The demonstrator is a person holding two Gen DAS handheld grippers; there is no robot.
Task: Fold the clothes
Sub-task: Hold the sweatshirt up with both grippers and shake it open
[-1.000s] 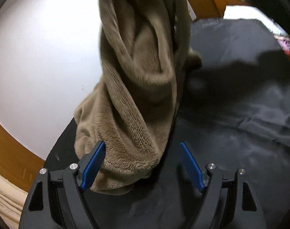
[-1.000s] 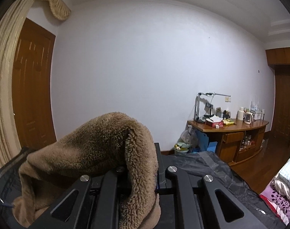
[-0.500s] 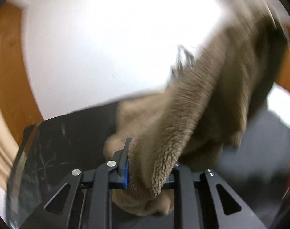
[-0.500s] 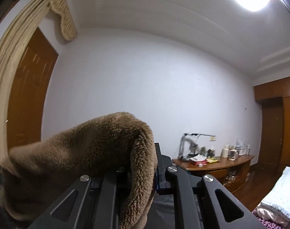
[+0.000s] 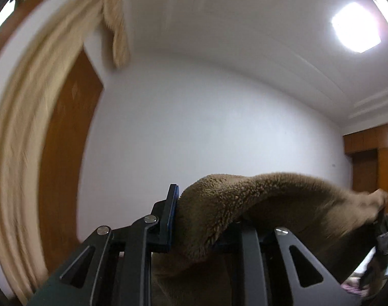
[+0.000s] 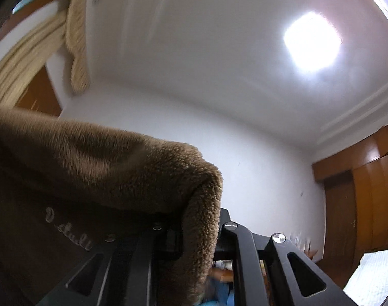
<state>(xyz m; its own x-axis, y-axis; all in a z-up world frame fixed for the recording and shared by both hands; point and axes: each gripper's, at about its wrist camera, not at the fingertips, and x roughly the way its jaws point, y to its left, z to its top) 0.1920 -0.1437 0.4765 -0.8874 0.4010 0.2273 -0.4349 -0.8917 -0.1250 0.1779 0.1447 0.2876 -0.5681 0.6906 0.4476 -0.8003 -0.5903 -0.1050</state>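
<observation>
left tool (image 5: 194, 219) clamped on brown fleece garment (image 5: 245, 204), right tool (image 6: 201, 229) gripping its other edge, both raised

Left black plastic tongs (image 5: 194, 219): angular linkage arms with triangular cut-outs, round silver screw heads at the pivots, and a blue pad lining one finger (image 5: 171, 211). Right black plastic tongs (image 6: 201, 232): the same linkage arms, cut-outs and silver screws.

Both wrist cameras tilt upward toward the white wall (image 5: 206, 132); ceiling light (image 5: 355, 30) at two o'clock, fleece garment (image 6: 104, 168) close below.
</observation>
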